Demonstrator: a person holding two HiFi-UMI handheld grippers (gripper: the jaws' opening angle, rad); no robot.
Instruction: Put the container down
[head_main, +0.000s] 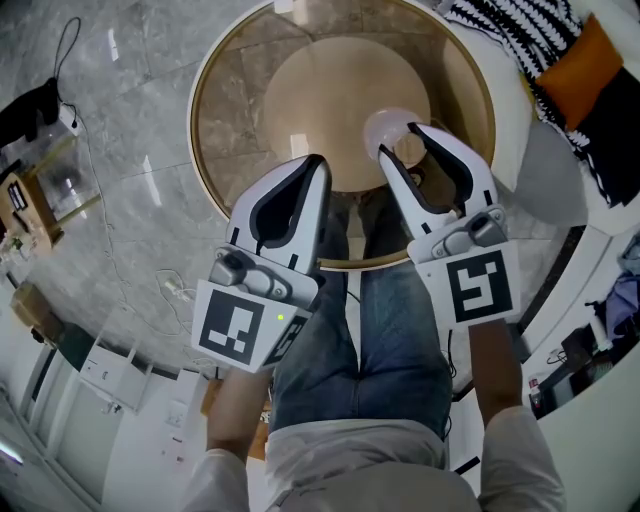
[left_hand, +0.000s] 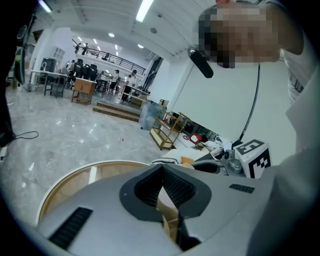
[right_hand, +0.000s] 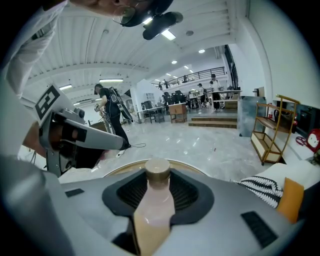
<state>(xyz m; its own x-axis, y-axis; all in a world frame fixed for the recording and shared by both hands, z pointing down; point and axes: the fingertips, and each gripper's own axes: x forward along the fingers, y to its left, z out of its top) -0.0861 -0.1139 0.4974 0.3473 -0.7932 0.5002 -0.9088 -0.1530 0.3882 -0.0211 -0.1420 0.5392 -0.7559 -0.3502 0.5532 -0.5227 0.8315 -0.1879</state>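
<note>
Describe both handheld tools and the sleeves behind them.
The left tool and right tool match: smooth white curved shells, jaws lined with dark ribbed padding, and grey metal knobs behind. Each ends in a white cube printed with black square markers. The left cube shows a small green light. The person wears pale sleeves.
</note>
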